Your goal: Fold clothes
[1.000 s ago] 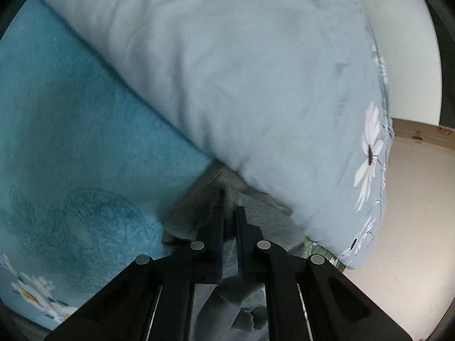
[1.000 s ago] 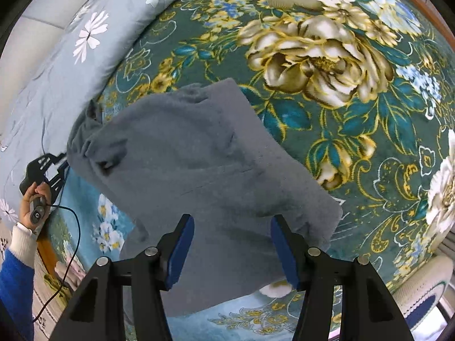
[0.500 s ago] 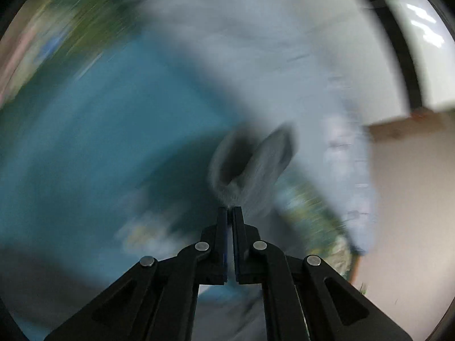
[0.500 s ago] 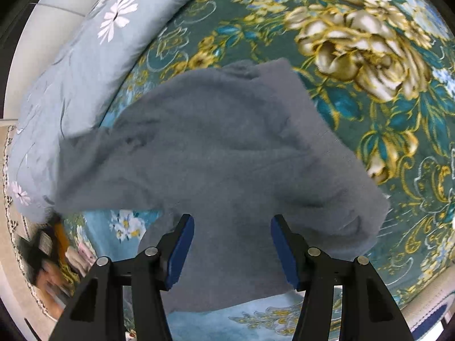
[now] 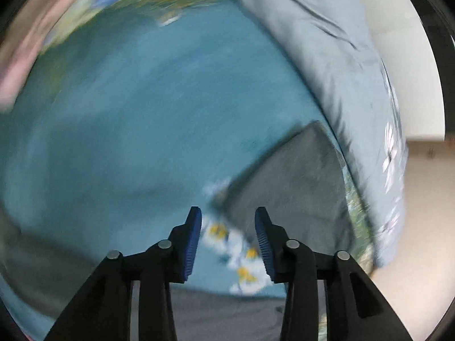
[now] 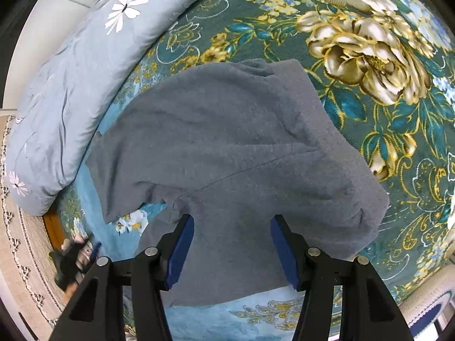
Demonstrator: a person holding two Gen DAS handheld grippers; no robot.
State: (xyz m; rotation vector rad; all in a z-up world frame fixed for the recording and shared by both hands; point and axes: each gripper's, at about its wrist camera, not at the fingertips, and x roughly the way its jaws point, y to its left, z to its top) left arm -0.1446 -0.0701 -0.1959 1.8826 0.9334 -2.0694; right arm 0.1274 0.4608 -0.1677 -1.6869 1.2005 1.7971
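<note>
1. Your grey garment (image 6: 236,153) lies spread on the floral bedspread (image 6: 384,56). It fills the middle of the right wrist view, one short sleeve poking out toward 8 o'clock and a rounded, bunched edge over at 4 o'clock. A long crease runs across it from the sleeve's armpit toward 2 o'clock.

2. In the blurred left wrist view, the same grey garment (image 5: 295,187) shows as a dark patch at 4 o'clock. It sits right against the pale blue pillow (image 5: 335,65), and more grey cloth runs along the bottom edge.

3. Your right gripper (image 6: 231,244) hovers over the garment's near edge at 6 o'clock. Its blue pads stand wide apart with nothing between them.

4. Your left gripper (image 5: 227,238) is spread too, pinching nothing. The smear says that camera is swinging fast. From the right wrist view it is a dark blur at 8 o'clock, off the cloth near the bed's edge.

5. My read: you're between grasps. The cloth lies mostly flat with some layers doubled at the top right, so this could be laying it out or be partway through a fold; one glance can't say which.

6. Whatever grasp comes next calls for a clean pinch on an edge or corner, both sides lifted evenly. That bunched 4 o'clock hem looks likely to drag or wrinkle.
</note>
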